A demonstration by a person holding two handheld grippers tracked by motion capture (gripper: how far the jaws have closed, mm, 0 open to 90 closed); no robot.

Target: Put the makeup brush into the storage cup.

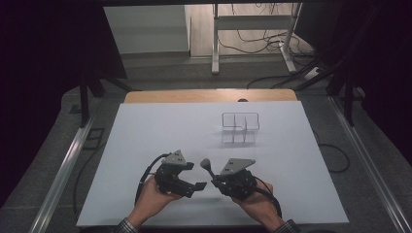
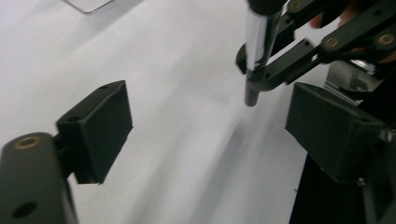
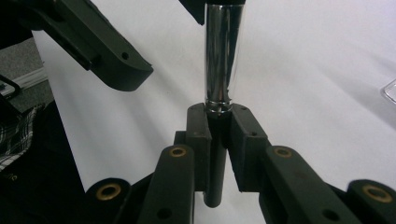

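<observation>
High view: above the near edge, facing forward and down on the surface (image 1: 145,126). Gripper views: close, along their jaws; both share the tool (image 3: 219,60).

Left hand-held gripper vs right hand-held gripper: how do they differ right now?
The left hand-held gripper has its jaws open with nothing between its pads; the right hand-held gripper is shut on a chrome-and-black tool. The left one points toward the right one; the right one holds the tool tilted up, its dark rounded end above the white table. Both are black, topped with a grey plate, each held in a hand near the table's front edge.
</observation>
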